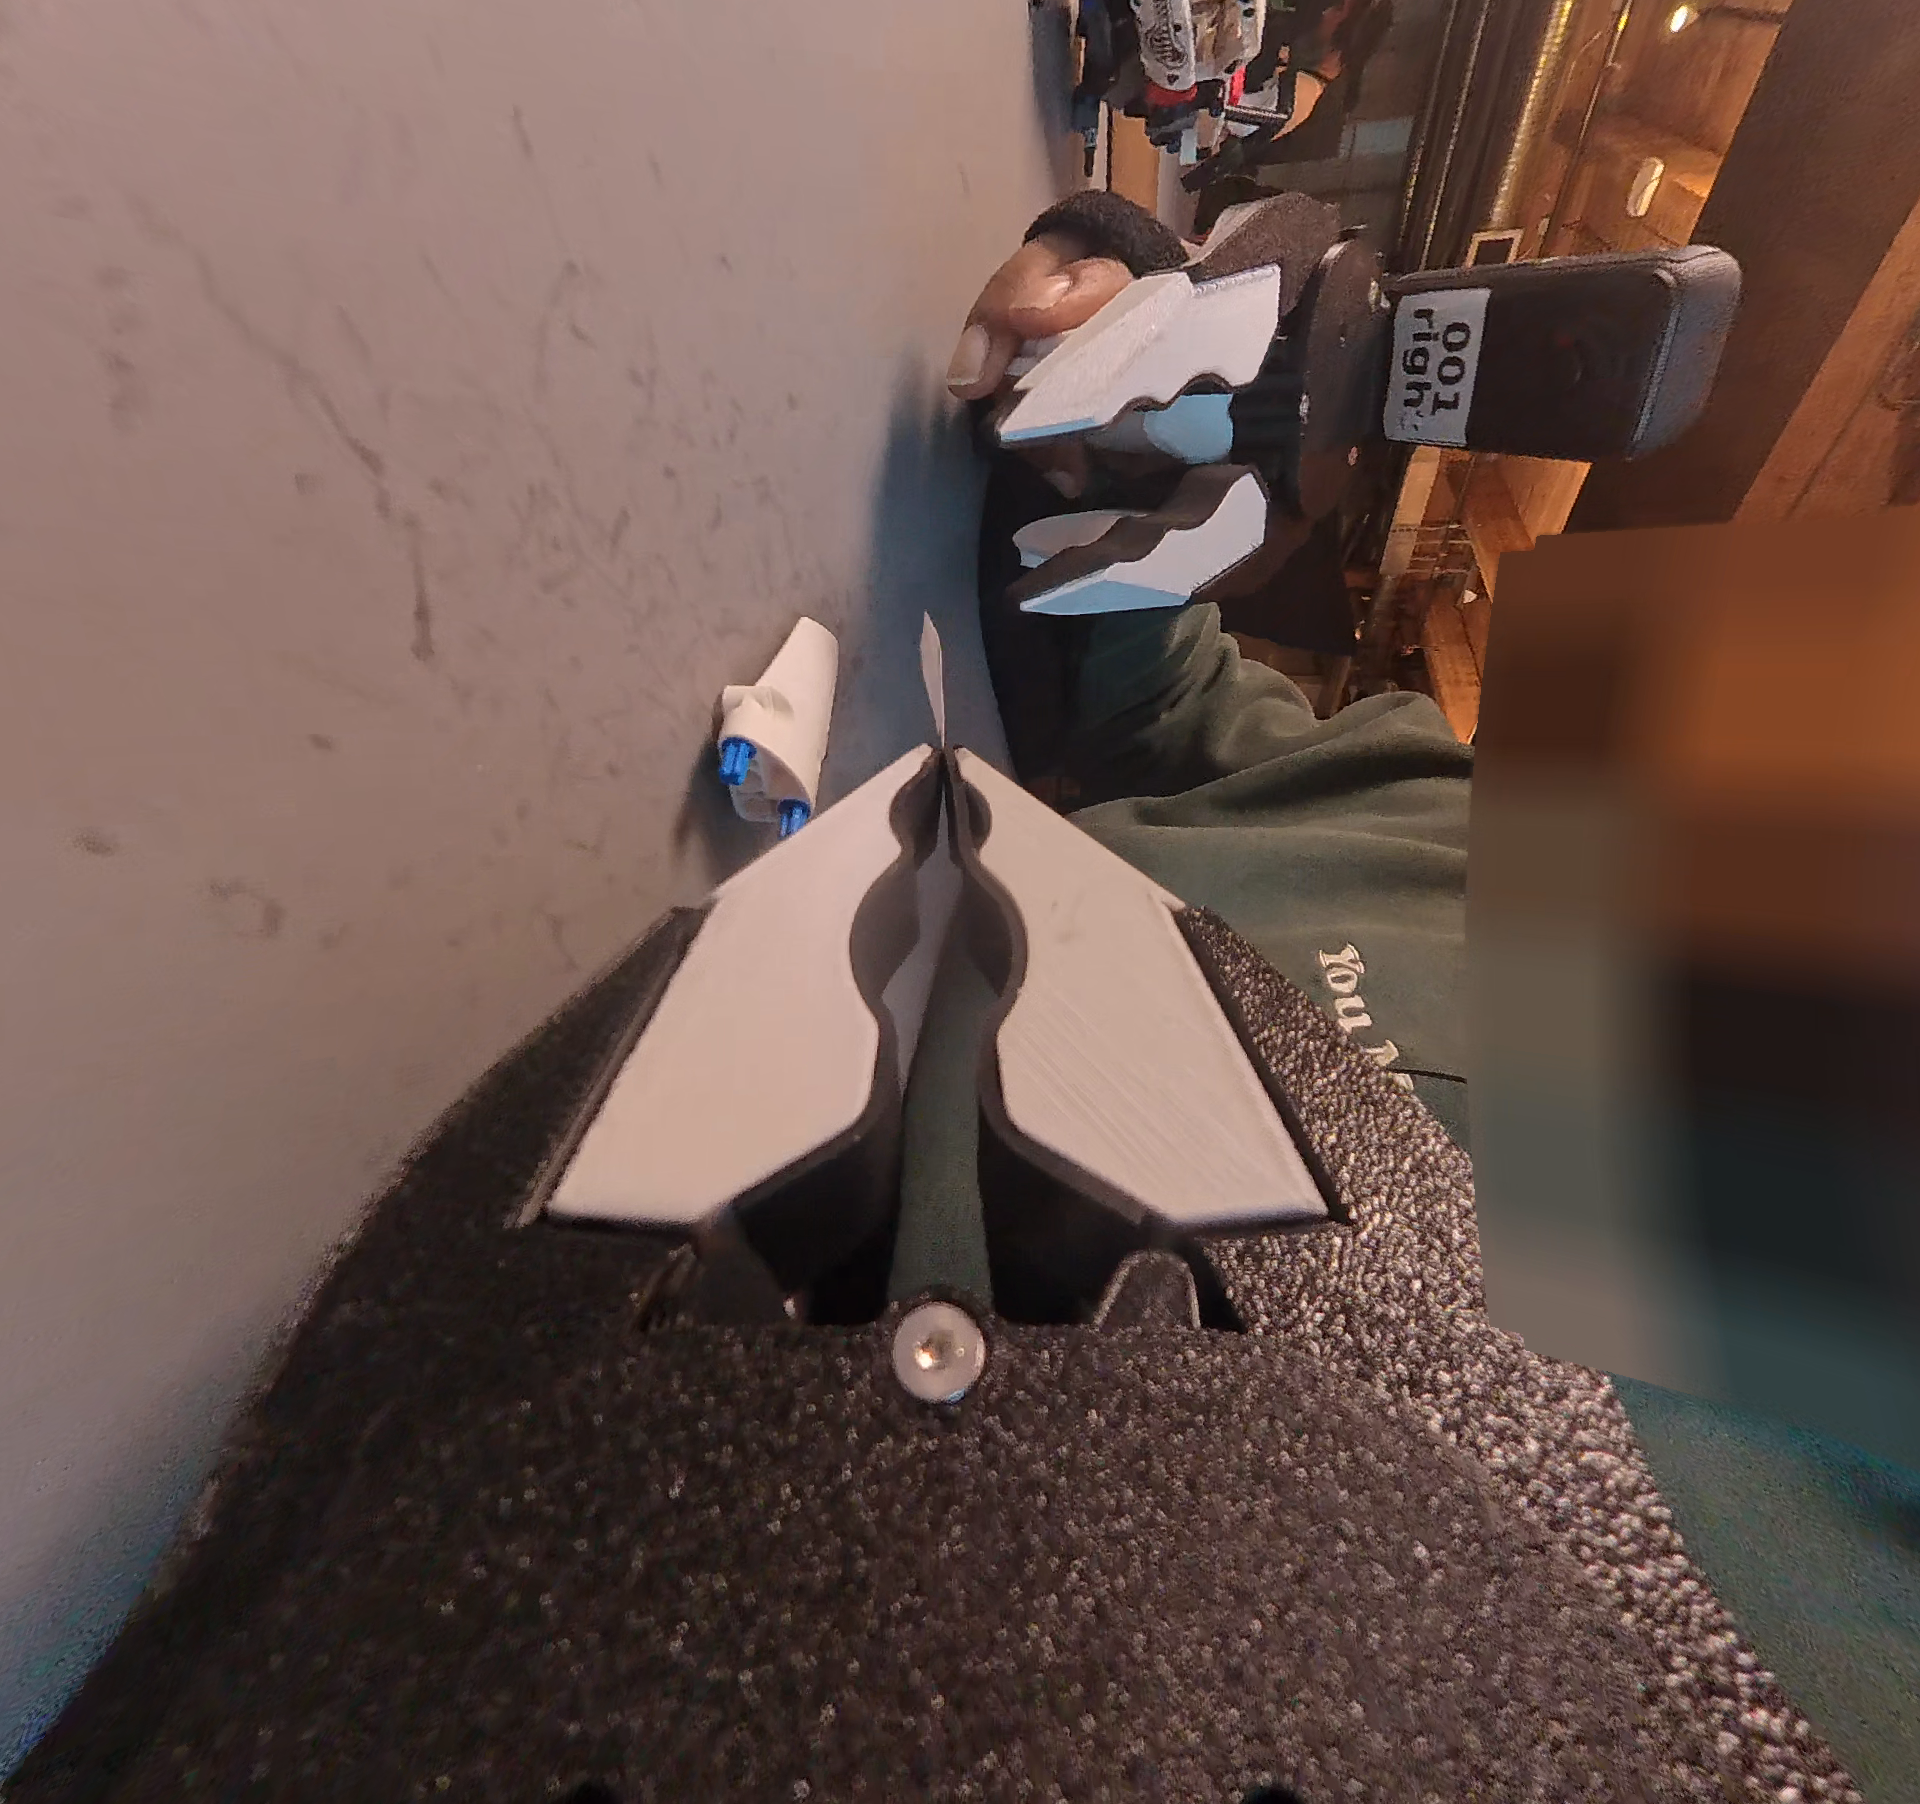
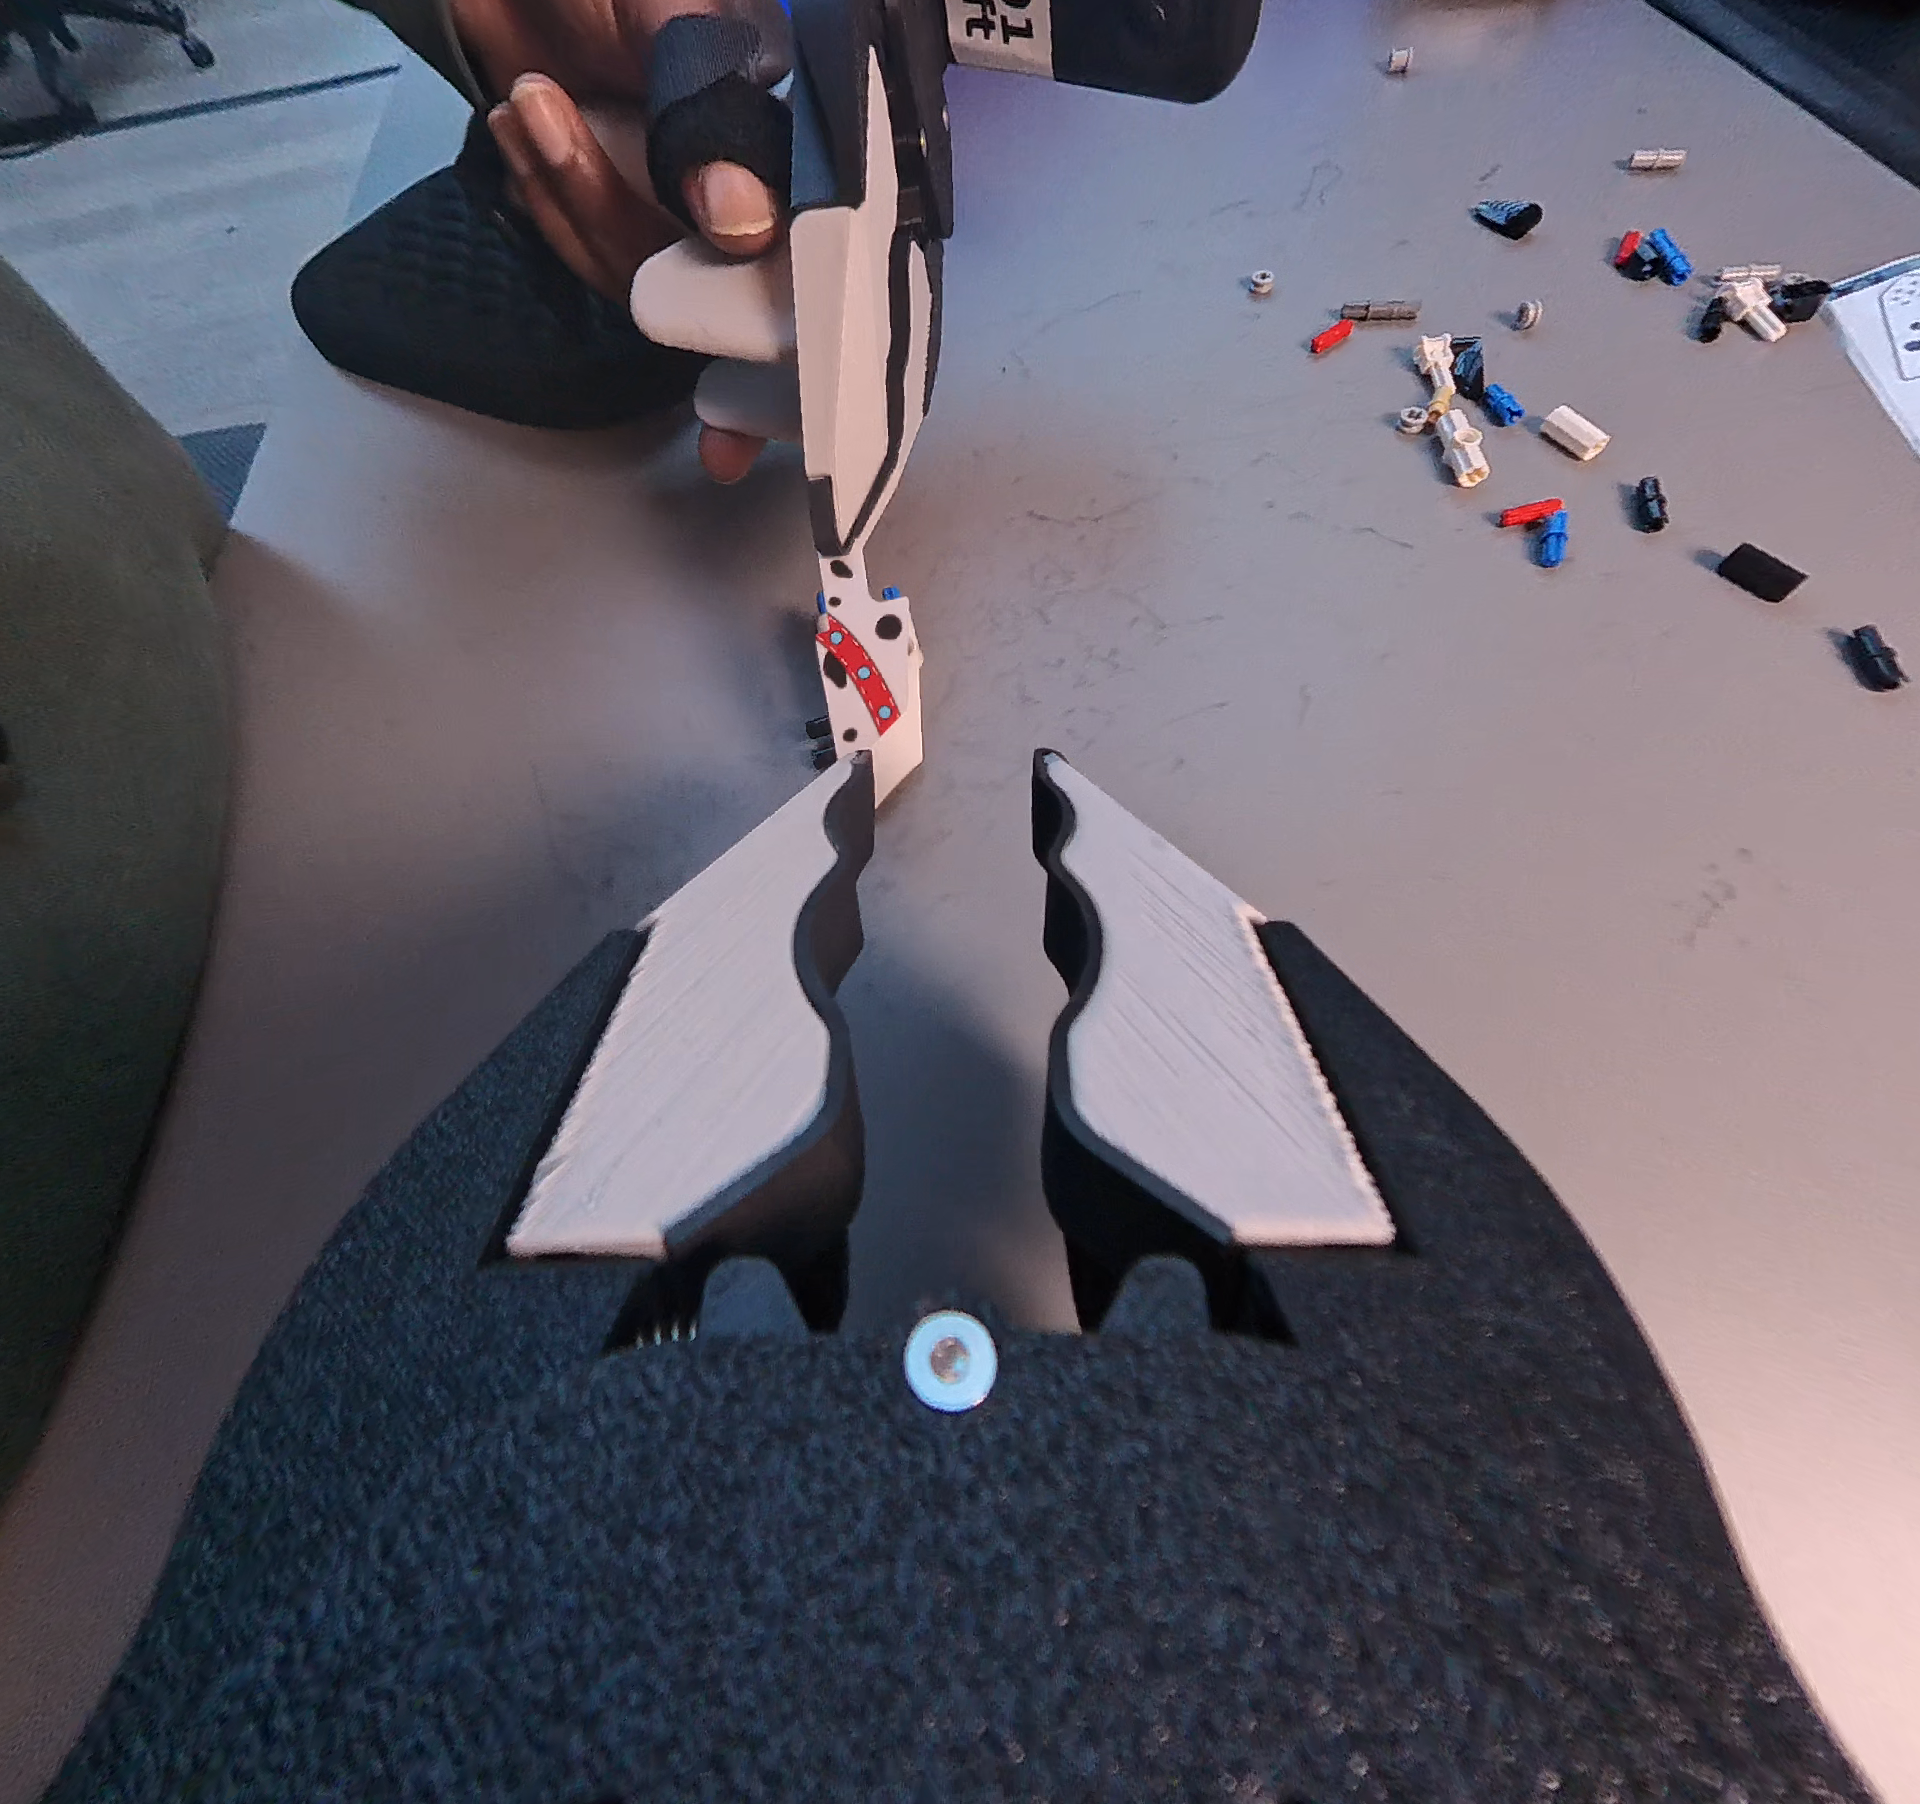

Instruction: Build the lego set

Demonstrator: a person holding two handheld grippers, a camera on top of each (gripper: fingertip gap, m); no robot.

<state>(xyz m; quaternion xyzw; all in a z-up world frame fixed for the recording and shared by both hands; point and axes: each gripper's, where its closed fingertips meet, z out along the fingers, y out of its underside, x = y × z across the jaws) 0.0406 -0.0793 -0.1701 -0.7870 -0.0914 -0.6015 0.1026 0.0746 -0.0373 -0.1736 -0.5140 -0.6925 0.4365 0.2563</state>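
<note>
the left gripper [image 2: 844,533] hangs point-down near the tabletop's [image 2: 1195,715] left edge, fingers clamped on a thin white spotted lego panel [image 2: 868,674]. just beside it the right gripper [image 2: 951,762] has its fingers apart. loose lego pieces [image 2: 1496,404] lie scattered toward the right edge.

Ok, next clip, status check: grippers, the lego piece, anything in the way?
Left gripper shut on white panel, edge-on above the table. Right gripper open, empty, just short of the panel. Loose pieces off to the side, nothing between.

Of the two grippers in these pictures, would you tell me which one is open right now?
The right gripper is open, its jaws spread over bare table. The left gripper is shut on a thin white spotted panel.
</note>
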